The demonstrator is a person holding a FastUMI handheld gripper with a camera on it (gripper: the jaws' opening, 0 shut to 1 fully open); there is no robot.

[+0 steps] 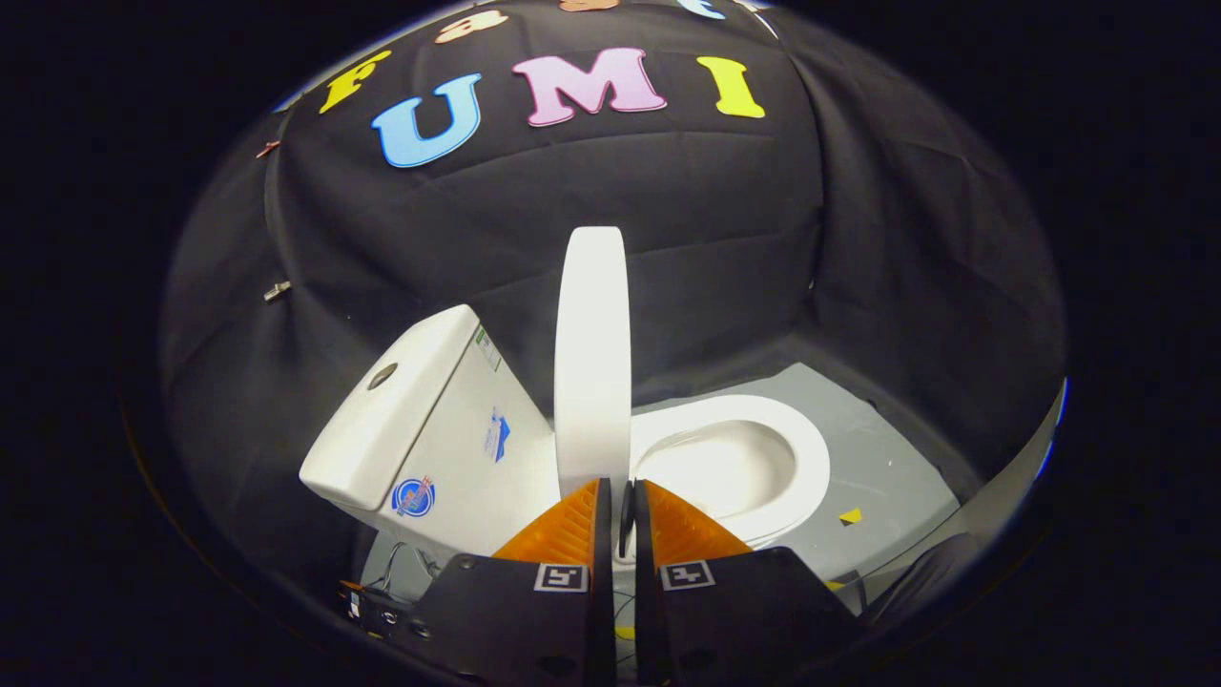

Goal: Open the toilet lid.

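white toilet lid (pixel 591 353), white cistern (pixel 420 420), grey floor (pixel 887 468)

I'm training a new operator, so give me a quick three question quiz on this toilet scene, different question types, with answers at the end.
1. True or false: the lid lies flat over the bowl.
2. Which side of the lid is the tank on, seen from the gripper?
A. left
B. right
C. behind the bowl
3. Fill in: the fingers are nearly closed on the lid's ____ edge.

Key
1. False: it stands upright, edge-on to the camera, and the bowl is uncovered.
2. A
3. Lower; whether both fingers press on it cannot be told.
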